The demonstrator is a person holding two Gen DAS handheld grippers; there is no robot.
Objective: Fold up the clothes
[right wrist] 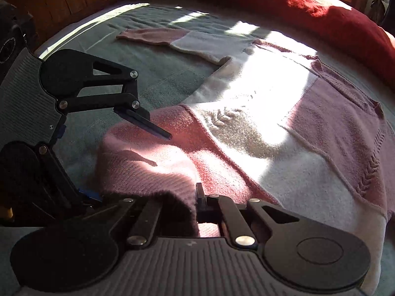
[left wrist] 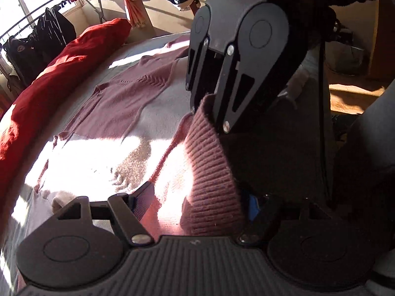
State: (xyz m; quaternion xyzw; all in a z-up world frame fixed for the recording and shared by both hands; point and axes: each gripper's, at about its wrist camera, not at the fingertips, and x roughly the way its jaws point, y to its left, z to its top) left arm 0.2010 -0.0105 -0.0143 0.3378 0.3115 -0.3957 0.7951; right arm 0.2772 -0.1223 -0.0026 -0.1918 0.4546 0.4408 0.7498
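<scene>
- On the far left in the left wrist view, a clothes rack [left wrist: 49,22] with dark garments stands by the window, beyond the edge of the bed [left wrist: 158,113].
- Next comes a long red blanket [left wrist: 56,81], bunched along the far edge of the bed; it borders the sweater on that side.
- The sweater [left wrist: 128,93] (pink and pale blocks, with ribbed hem) lies spread flat on the grey-green bed cover, partly in strong sunlight.
- In the right wrist view, one sleeve [right wrist: 158,38] stretches flat toward the wooden headboard side, with bare cover all around it.
- The left gripper [left wrist: 197,197] has its fingers spread wide; the ribbed hem hangs between them, but the pads do not press on it.
- In the right wrist view the left gripper [right wrist: 138,148] hovers just above the lifted hem, open bed cover to its left.
- The right gripper [left wrist: 205,113] has its fingers pressed together, pinching the ribbed hem [left wrist: 212,172], which is lifted up from the bed.
- To the right of it, the room floor is in shadow, with dark things I cannot identify.
</scene>
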